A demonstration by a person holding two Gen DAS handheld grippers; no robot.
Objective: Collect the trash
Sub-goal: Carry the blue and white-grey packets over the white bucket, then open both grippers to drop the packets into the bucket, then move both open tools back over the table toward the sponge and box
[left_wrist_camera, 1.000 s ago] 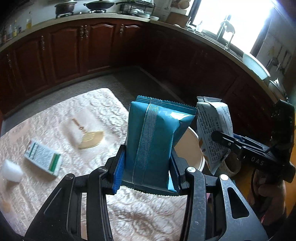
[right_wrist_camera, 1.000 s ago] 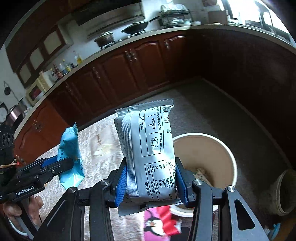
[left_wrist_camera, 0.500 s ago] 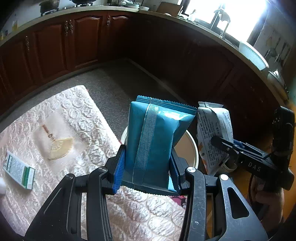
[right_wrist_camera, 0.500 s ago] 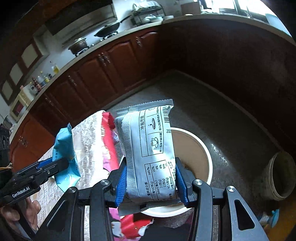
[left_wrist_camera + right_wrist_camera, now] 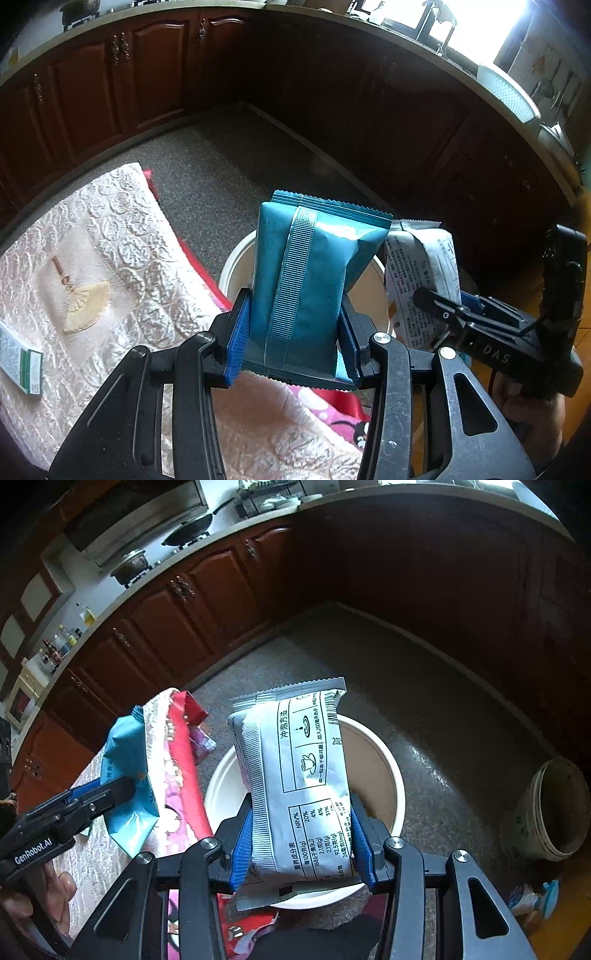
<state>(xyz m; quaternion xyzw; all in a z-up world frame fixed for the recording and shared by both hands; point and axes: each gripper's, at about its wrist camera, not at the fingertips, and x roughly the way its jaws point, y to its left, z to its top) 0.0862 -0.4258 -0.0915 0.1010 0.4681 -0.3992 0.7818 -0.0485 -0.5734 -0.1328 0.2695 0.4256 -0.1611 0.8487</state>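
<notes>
My left gripper (image 5: 291, 332) is shut on a teal snack packet (image 5: 310, 273), which stands upright between its blue pads. The grey-white printed packet (image 5: 299, 786) stands in my right gripper (image 5: 301, 843), which is shut on it. Both packets hang over the round white trash bin (image 5: 388, 771) on the floor beside the table; the bin's rim (image 5: 236, 262) shows behind the teal packet. In the left wrist view the right gripper (image 5: 424, 295) with its packet (image 5: 421, 280) is at right. The right wrist view shows the left gripper (image 5: 122, 786) and teal packet (image 5: 125, 771) at left.
A table with a cream embossed cloth (image 5: 110, 258) over a red-pink cover (image 5: 181, 760) lies left of the bin. A green-white small box (image 5: 20, 356) rests on the cloth. A dirty bucket (image 5: 550, 808) stands on the floor at right. Dark wood cabinets (image 5: 147, 74) ring the room.
Both grippers moved right off the table and lower, toward the bin, each still holding its packet. The bin now sits directly beneath them; most of the tabletop has slid out of view.
</notes>
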